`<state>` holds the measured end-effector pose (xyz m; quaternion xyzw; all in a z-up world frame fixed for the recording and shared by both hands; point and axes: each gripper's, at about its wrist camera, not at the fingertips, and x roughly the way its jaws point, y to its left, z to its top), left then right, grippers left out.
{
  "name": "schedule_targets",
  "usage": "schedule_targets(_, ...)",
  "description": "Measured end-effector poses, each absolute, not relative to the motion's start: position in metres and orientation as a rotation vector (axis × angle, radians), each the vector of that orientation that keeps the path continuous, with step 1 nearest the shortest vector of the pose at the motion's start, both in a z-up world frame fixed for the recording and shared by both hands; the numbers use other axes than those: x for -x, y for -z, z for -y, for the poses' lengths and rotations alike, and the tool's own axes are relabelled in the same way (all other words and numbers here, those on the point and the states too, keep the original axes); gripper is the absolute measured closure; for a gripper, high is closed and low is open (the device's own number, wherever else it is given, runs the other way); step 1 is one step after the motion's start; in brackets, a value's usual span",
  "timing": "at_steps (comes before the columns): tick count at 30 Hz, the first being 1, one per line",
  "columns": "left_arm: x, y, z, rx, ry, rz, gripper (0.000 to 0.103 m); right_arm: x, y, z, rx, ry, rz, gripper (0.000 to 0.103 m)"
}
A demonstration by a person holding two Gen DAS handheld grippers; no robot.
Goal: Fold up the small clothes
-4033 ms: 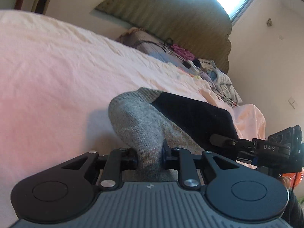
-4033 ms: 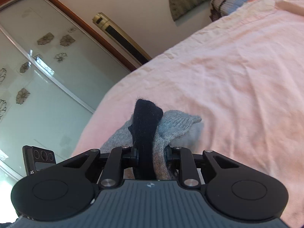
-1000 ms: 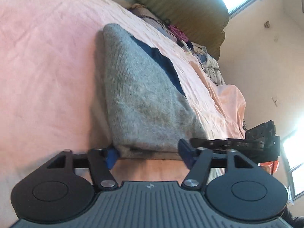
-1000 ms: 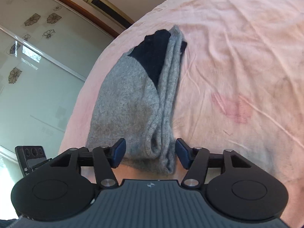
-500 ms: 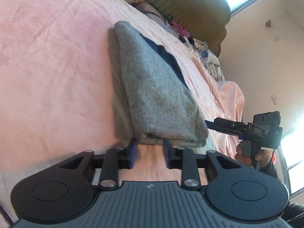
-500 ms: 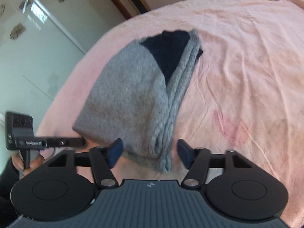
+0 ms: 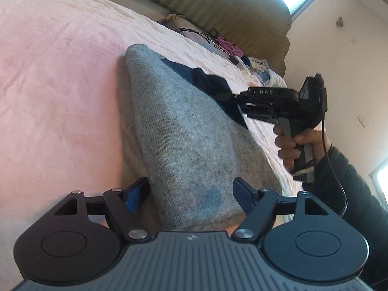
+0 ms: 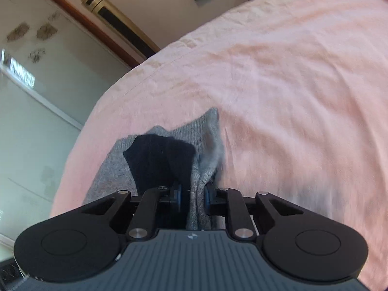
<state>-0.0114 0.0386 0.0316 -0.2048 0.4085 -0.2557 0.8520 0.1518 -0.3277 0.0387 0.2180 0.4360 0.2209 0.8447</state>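
Your right tongs (image 8: 192,197) have just clamped down: half a sec ago the jaws stood wide around the near end of the sock (image 7: 179,131), now the blue pads pinch a bunch of grey knit w/ the black patch (image 8: 160,160) bulging up just ahead of them. So you're grasping the sock at its black end again, and that end has come up off the pink sheet (image 8: 291,84) a bit, judging by the way it humps over the jaws. Your left tongs (image 7: 191,194) went the other way: they've just been opening, and now stand released, one pad each side of the grey end, which lies between them but isn't pressed by either. The left view shows the sock flat on the bed, running away from the left tongs toward your right hand (image 7: 294,144), w/ the right tongs' tips at the black part. For the task that reads as a re-grip: left end free to act as anchor, right end ready to carry over for another fold. Watch that the pinch has all layers, else the fold may splay.
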Motion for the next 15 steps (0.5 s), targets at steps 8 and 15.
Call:
schedule_targets(8,0.026,-0.049,-0.042,0.241,0.465,-0.826,0.062,-0.15,-0.035,0.346,-0.501,-0.428,-0.921,0.066)
schedule_targets(15,0.018,-0.098,-0.001,0.069,0.462,-0.576,0.055,-0.132,-0.089,0.312,-0.428,-0.477,-0.731,0.043)
